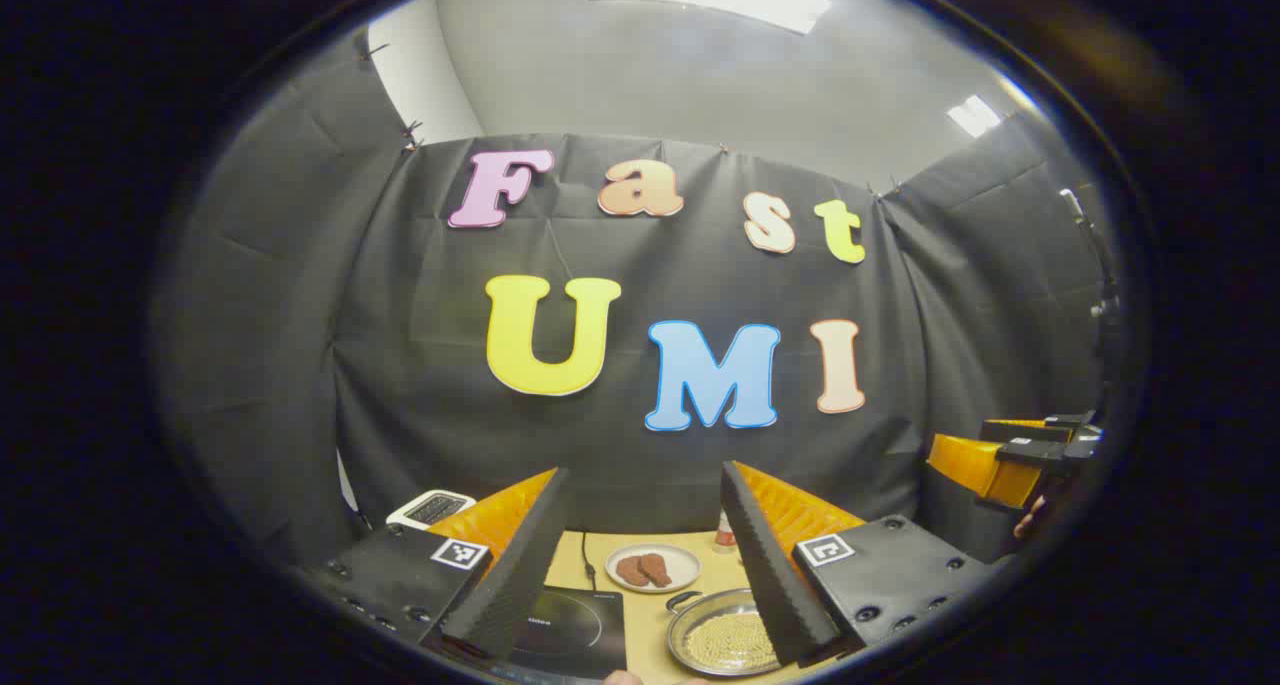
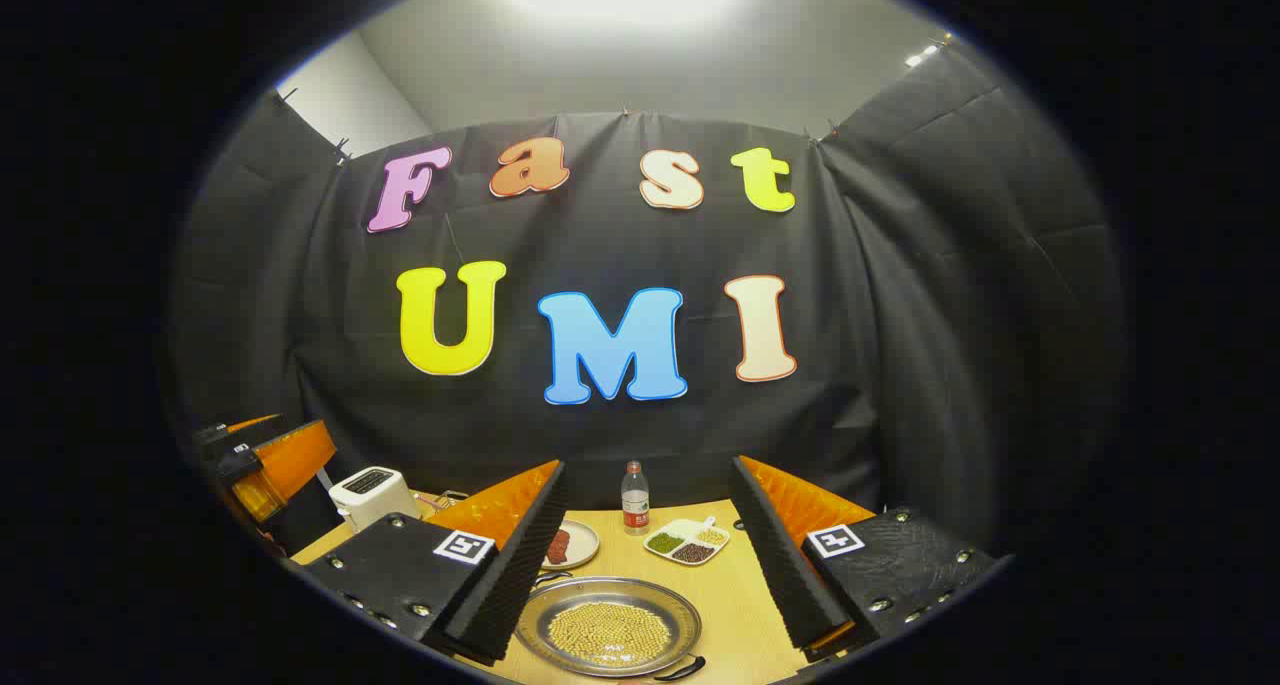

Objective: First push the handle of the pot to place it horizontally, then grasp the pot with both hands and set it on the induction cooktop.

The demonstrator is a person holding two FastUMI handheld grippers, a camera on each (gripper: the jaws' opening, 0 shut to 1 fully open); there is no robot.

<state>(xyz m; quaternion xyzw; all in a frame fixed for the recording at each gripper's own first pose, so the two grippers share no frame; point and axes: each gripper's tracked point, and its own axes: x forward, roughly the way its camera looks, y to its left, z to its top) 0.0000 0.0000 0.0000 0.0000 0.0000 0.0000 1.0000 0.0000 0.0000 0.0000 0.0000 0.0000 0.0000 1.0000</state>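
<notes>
Nearest the lens in the left gripper view, the left gripper (image 1: 640,555) has its fingers wide apart, nothing between them, held high over the table (image 1: 700,545), prob. lining up an approach. The right gripper (image 2: 645,555) is likewise spread and empty. The pot (image 2: 608,625), a shallow steel pan w/ yellow grains, sits on the wood just right of the induction cooktop (image 1: 570,630). One dark handle (image 2: 678,669) shows at the near rim; its angle is hard to judge. The cooktop's near edge is cut off, and a finger covers part of the pot in the left gripper view.

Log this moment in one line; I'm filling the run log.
stage: pre-contact | left gripper: open | right gripper: open | pot: on table, beside cooktop
</notes>
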